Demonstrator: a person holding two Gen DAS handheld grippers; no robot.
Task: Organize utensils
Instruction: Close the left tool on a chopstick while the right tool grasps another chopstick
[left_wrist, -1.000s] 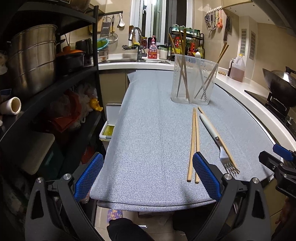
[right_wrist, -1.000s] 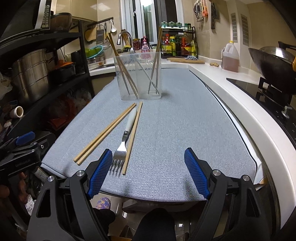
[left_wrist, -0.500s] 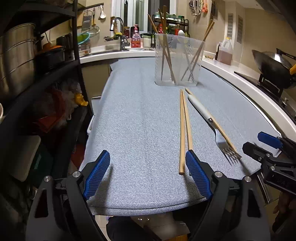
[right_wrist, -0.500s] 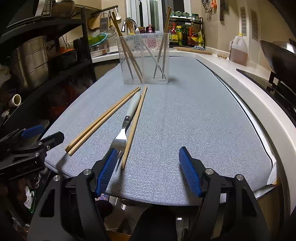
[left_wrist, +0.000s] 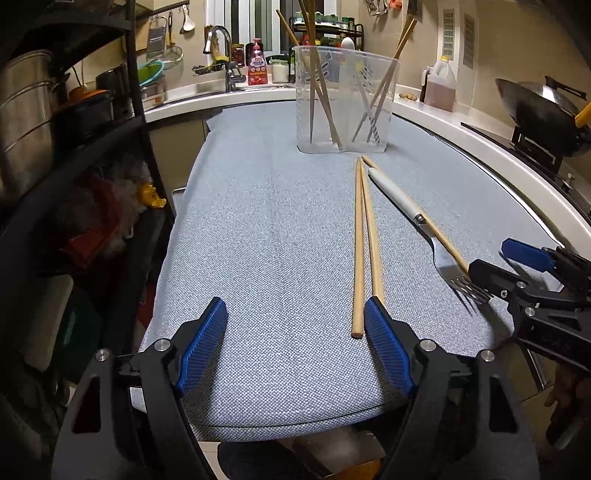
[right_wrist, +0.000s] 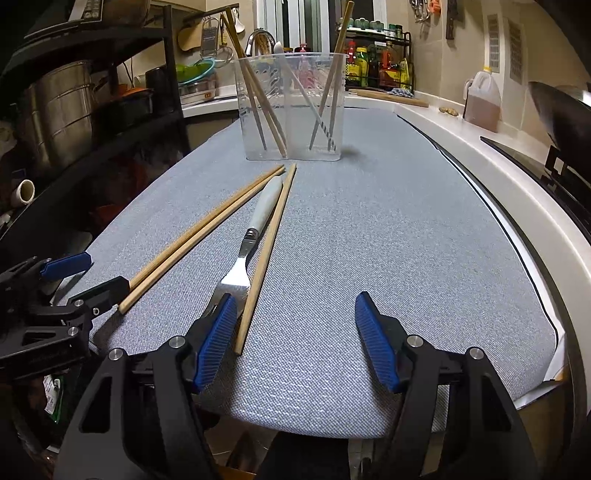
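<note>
A pair of wooden chopsticks (left_wrist: 364, 236) lies lengthwise on the grey cloth, also in the right wrist view (right_wrist: 199, 236). A white-handled fork (left_wrist: 417, 218) lies beside a single chopstick (right_wrist: 267, 251); the fork (right_wrist: 255, 229) has its tines nearest me. A clear plastic holder (left_wrist: 345, 99) with several chopsticks stands at the far end of the cloth, also in the right wrist view (right_wrist: 291, 107). My left gripper (left_wrist: 295, 347) is open, its right pad at the chopstick pair's near tips. My right gripper (right_wrist: 295, 339) is open, its left pad over the fork tines.
A black shelf rack with steel pots (left_wrist: 26, 107) stands left of the table. A white counter (right_wrist: 517, 177) with a stove and a wok (left_wrist: 535, 110) runs along the right. A sink and tap (left_wrist: 221, 55) are behind the holder. The cloth's near edge (left_wrist: 295, 421) hangs under the grippers.
Both grippers have moved forward over the cloth's near edge toward the utensils. The left pad now reaches the chopstick tips and the right pad covers the fork tines. The utensils have not moved.
</note>
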